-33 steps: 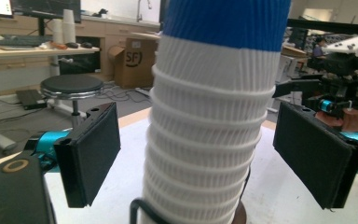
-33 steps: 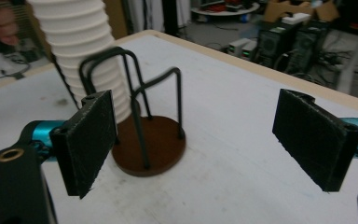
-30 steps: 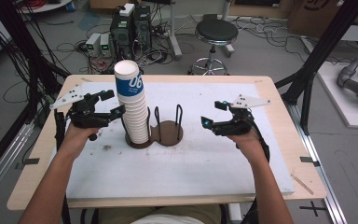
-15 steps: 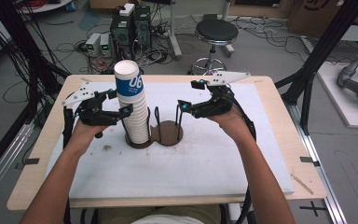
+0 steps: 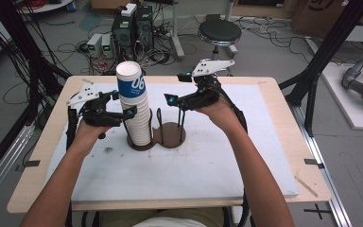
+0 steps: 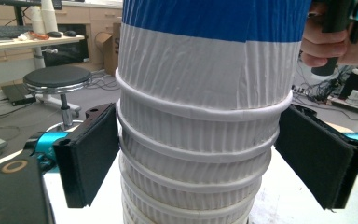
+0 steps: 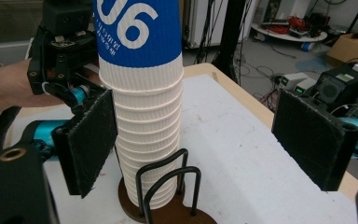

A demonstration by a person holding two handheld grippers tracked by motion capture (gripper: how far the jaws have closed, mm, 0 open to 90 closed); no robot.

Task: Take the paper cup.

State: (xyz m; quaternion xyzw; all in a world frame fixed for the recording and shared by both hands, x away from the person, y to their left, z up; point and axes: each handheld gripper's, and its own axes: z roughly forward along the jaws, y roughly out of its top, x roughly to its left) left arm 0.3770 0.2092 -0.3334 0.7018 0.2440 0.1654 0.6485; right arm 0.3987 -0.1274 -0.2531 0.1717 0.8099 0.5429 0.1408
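The white mat (image 5: 217, 175) on the table (image 5: 283, 94) carries a brown two-ring holder (image 5: 170, 137). A cup stack (image 5: 134, 106) stands upright in its left ring; the right ring is empty. The right gripper (image 5: 172, 100) has been swung in from the right side of the mat towards the stack over the last second, jaws wide apart, nothing held. The left gripper (image 5: 131, 112) is kept at mid-stack, pads (image 6: 91, 154) straddling it, apart, right pad clear. A top-cup pull is probably being set up.

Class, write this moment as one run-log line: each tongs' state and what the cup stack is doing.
left tongs: open, straddling cup stack | right tongs: open, apart from stack | stack: upright in wire holder | table
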